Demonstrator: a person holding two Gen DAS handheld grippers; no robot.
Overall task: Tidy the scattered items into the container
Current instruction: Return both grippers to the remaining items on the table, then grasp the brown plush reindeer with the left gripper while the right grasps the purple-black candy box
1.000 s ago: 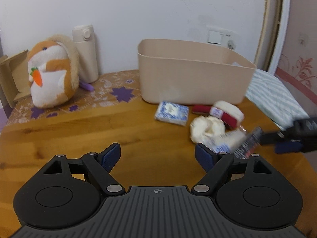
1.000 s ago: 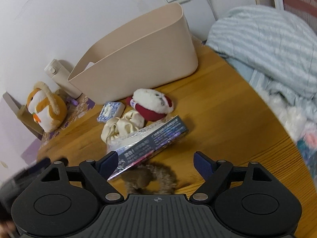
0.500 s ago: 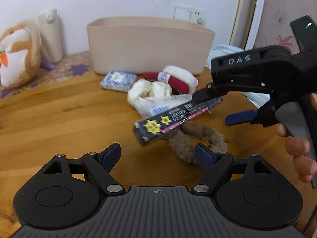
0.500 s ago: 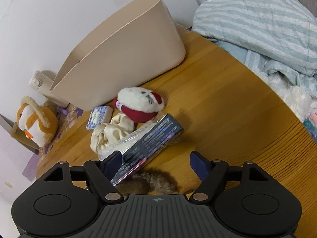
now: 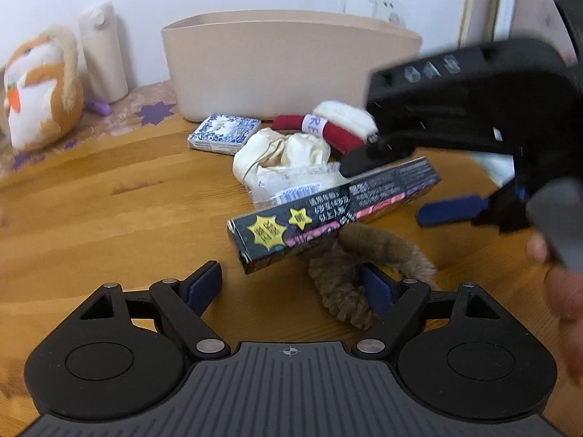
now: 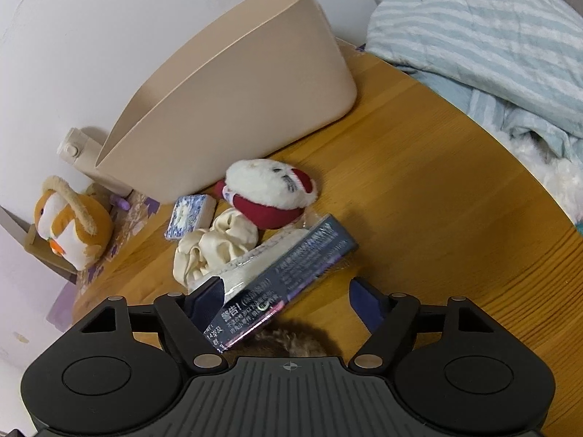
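Observation:
A beige container stands at the back of the wooden table. In front of it lie a blue patterned packet, a cream cloth, a red and white plush, a clear packet, a long dark box and a brown fuzzy ring. My right gripper is open, its fingers either side of the dark box. My left gripper is open and empty, just short of the box and ring.
An orange and white plush toy and a cream bottle stand at the back left by the wall. A striped blanket lies beyond the table's right edge.
My right gripper has come down over the dark box, which now lies between its fingers. My left gripper has swung right and moved closer to the pile.

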